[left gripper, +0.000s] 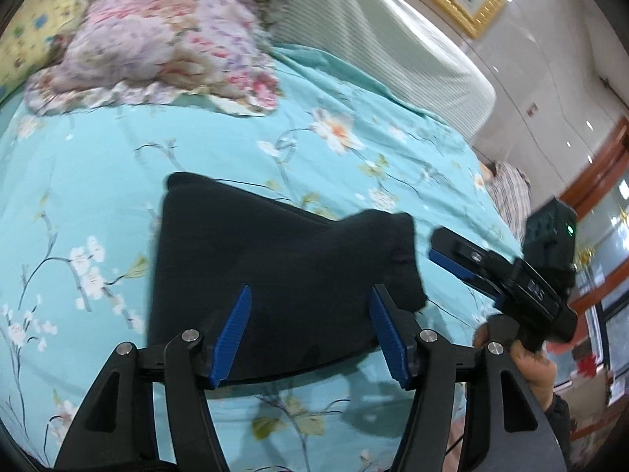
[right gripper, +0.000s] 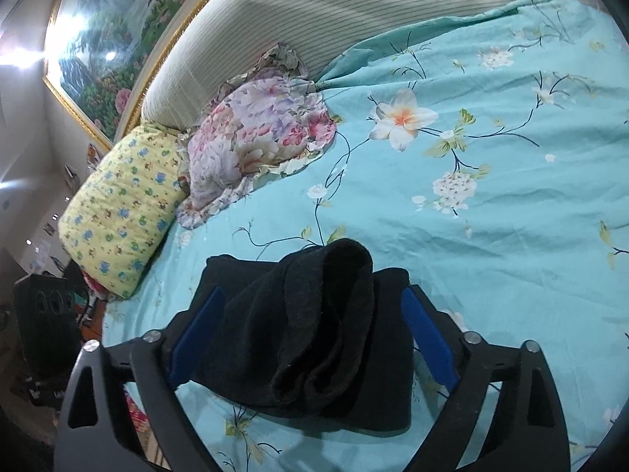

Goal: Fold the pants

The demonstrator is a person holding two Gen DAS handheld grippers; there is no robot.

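The black pants [left gripper: 275, 275] are being seen folded into a compact stack on the bed [left gripper: 98, 196], which is covered by a turquoise floral sheet. In the right wrist view, a rolled upper layer [right gripper: 326, 322] is lying loosely across the flatter layers beneath it, with its hem edges left uneven.

The left claw [left gripper: 310, 334] is being held wide open above the near edge of the stack; its blue pads [left gripper: 234, 334] are standing apart with nothing gripped between them. The right claw [right gripper: 310, 338] is likewise being held wide open, its pads [right gripper: 428, 338] flanking the pants on either side without pressing on them. In the left wrist view the right claw [left gripper: 452, 255] is seen just beside the right corner of the stack, carried by a hand [left gripper: 526, 362].

A floral pillow [right gripper: 255, 137] and a yellow patterned pillow [right gripper: 122, 204] are lying near the ribbed headboard [right gripper: 314, 11], well apart from the pants. Open sheet is being left all around the stack, widest toward the right in the right wrist view.
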